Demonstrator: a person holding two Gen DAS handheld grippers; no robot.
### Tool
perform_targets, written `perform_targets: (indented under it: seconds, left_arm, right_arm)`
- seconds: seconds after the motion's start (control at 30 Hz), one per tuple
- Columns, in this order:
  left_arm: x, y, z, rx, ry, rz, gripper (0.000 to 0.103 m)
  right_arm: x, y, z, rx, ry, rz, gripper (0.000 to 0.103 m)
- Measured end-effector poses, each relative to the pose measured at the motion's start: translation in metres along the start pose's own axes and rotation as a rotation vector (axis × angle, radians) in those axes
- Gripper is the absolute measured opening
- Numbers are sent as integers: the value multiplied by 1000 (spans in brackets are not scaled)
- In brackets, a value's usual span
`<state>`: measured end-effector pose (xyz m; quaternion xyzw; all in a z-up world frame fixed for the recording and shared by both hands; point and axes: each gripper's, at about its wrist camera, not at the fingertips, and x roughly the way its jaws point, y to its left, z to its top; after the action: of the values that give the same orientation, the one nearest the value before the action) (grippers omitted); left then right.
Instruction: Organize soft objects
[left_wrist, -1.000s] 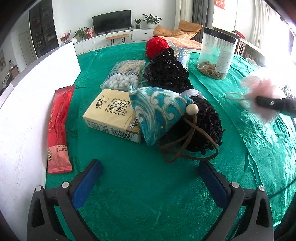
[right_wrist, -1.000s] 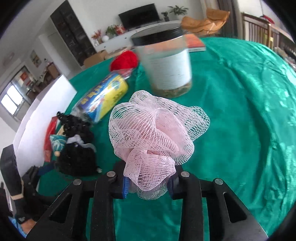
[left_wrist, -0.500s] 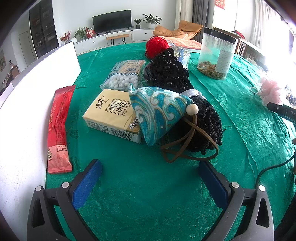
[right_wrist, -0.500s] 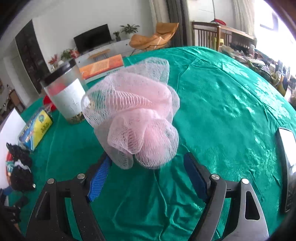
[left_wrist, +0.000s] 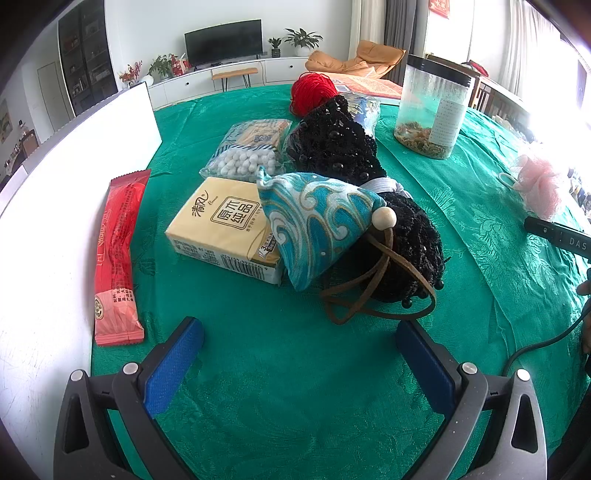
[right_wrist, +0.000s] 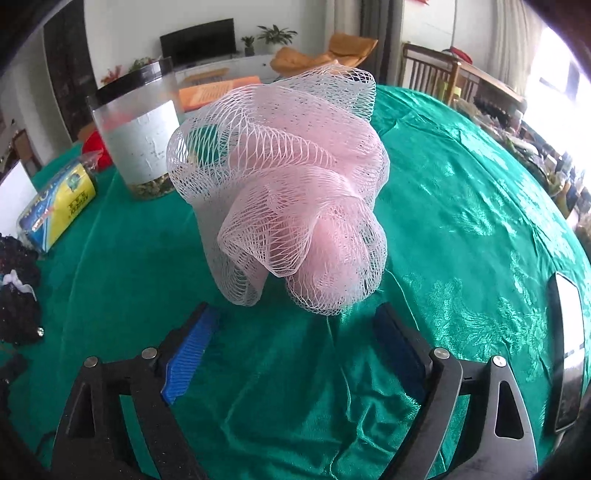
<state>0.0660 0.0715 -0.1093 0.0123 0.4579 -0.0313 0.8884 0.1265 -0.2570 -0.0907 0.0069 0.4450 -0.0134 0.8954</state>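
Pink mesh loofah (right_wrist: 284, 192) sits on the green-clothed surface (right_wrist: 461, 206), just ahead of the right tool (right_wrist: 295, 339), whose blue pads stand apart and clear of it. Clear jar (right_wrist: 136, 136) at its 10 o'clock. Left tool (left_wrist: 299, 354) also spread wide, holding nothing. At its 12 o'clock: blue patterned pouch (left_wrist: 314, 221) leaning on a tissue pack (left_wrist: 221, 229) and black beaded fabric (left_wrist: 332, 144) (loofah at 2 o'clock in this view).
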Motion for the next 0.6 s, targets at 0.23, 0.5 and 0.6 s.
perform_targets:
  seconds: [0.23,0.5,0.6]
  left_arm:
    - [0,0,0,0,0,0,103]
    - [0,0,0,0,0,0,103]
    - [0,0,0,0,-1,0,103]
  right_arm:
    - [0,-2,1,0,0,0,90]
    - [0,-1,1,0,0,0,90]
    - [0,-2,1,0,0,0,90]
